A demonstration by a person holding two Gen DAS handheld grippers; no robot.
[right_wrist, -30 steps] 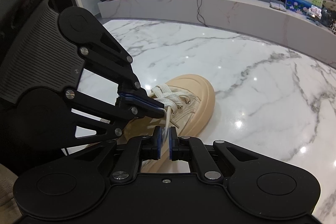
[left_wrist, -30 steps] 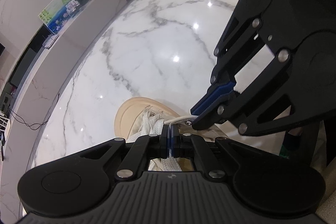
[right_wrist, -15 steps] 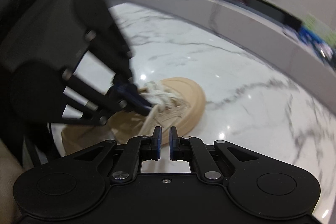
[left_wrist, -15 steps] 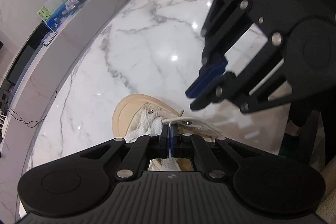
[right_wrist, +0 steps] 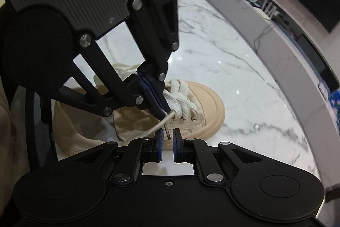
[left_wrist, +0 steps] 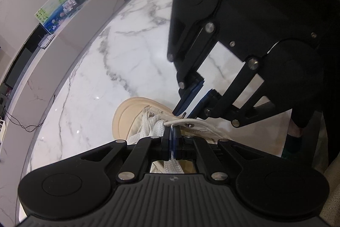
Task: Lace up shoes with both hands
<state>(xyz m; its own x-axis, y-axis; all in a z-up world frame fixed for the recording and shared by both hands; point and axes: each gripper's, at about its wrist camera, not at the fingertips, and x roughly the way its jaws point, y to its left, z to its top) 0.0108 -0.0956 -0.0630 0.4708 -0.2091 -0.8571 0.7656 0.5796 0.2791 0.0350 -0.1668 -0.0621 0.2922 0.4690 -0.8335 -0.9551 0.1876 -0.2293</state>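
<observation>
A beige shoe (left_wrist: 125,112) (right_wrist: 208,107) with white laces stands on the marble table, toe pointing away from me. My left gripper (left_wrist: 171,129) (right_wrist: 164,113) is shut on the white lace (left_wrist: 191,120) (right_wrist: 153,128) just above the eyelets. My right gripper (right_wrist: 167,135) (left_wrist: 184,113) hovers beside it at the shoe's side. Its jaws are opening. The lace's dark stiff tip (right_wrist: 167,133) pokes up between its blue pads (right_wrist: 159,140) without being pressed.
The white marble table (left_wrist: 131,61) (right_wrist: 233,69) spreads out beyond the shoe. A low cabinet (left_wrist: 63,39) with pictures curves along the left, and a TV console (right_wrist: 276,35) along the right. A person's socked foot (left_wrist: 294,142) stands by the table.
My right gripper let go of the lace end, lifted off, rolled, and came back down with wider jaws around the lace tip. My left gripper stayed shut on the lace.
</observation>
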